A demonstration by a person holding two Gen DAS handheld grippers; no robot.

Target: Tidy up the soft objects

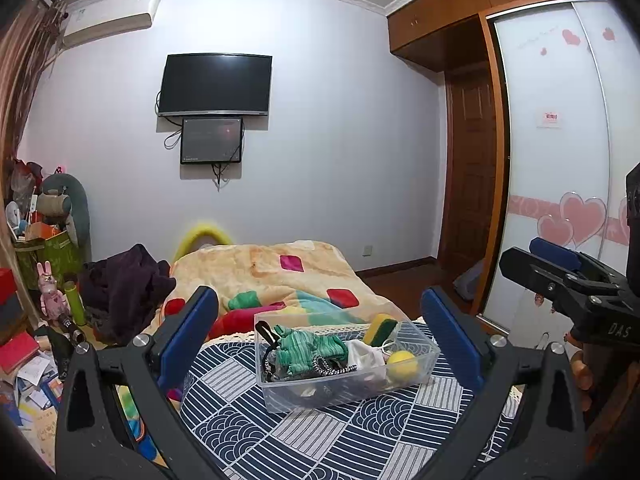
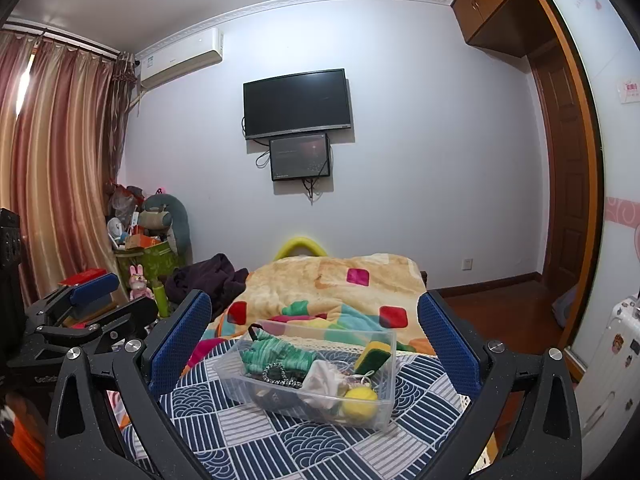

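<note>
Bedroom scene: bed under navy-and-white patterned cloth [image 1: 320, 432], wall-mounted black television [image 1: 215, 85] beyond. Left gripper [image 1: 320, 344] spread wide, holding nothing. Right gripper [image 2: 314, 348] likewise wide open, empty. Clear plastic rectangular bin [image 1: 344, 364] sits on cloth ahead, between fingers of each gripper, untouched. Inside bin: green striped knit cloth [image 1: 310, 348], yellow-green sponge [image 1: 380, 328], yellow ball [image 1: 402, 362], white fabric [image 1: 366, 356].

A clear plastic bin [image 1: 416, 364] sits mid-bedcover [image 1: 320, 440], holding a green cloth [image 1: 308, 346], white cloth [image 1: 366, 354], yellow ball [image 1: 402, 362] and upright sponge [image 1: 380, 328].
</note>
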